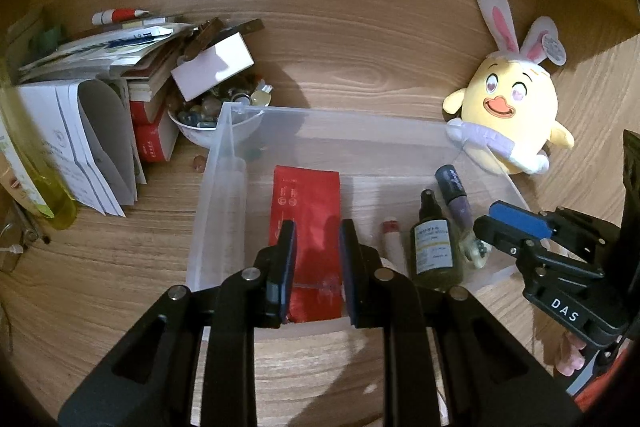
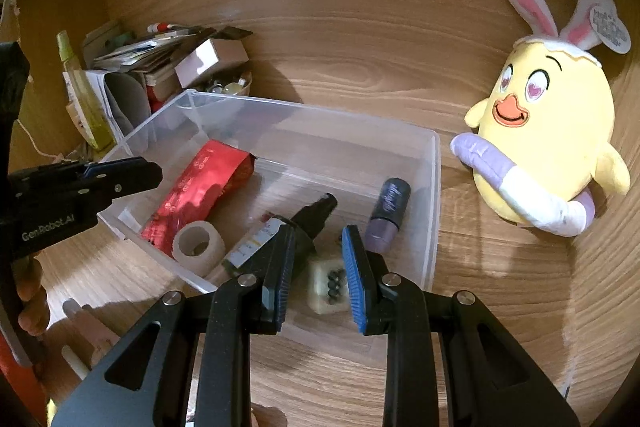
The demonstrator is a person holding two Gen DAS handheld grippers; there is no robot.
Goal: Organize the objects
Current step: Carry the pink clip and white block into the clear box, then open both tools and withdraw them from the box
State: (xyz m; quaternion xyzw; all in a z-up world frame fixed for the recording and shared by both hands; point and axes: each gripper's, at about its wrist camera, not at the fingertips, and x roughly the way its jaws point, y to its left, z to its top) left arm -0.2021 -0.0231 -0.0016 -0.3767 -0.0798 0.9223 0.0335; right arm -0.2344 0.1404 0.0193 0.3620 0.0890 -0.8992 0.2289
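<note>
Two hand-held grippers hover over a clear plastic bin [image 2: 434, 187] on a wood-grain table [image 2: 480, 287], both with jaws released and nothing between them.

Beyond the left gripper [image 1: 316, 267] and to its left, a leaning pile of books and papers [image 1: 100, 99] and a bowl of polished stones [image 1: 216, 115] crowd the bin's far-left corner, leaving little room on that side.

Directly ahead of the left jaws lies a red foil pouch [image 1: 306, 211], flat on the bin floor; it looks light, crinkly and slippery, best pinched at an end seam. Beside it, seen from the right wrist, a roll of white tape [image 2: 198, 245] appears light and stiff, easily taken across its rim.

Ahead of the right gripper [image 2: 318, 263] rest a dark spray bottle [image 2: 280, 231], probably rigid and smooth, safest gripped across the body, a small cream block studded with dark beads [image 2: 330, 285] just below the jaws, and a purple tube [image 2: 388, 217].

To the right, well outside the bin, a yellow chick plush with bunny ears [image 2: 548, 131] sits against the wall: soft, light, forgiving anywhere. Bare table lies open between it and the bin's thin, raised wall.
</note>
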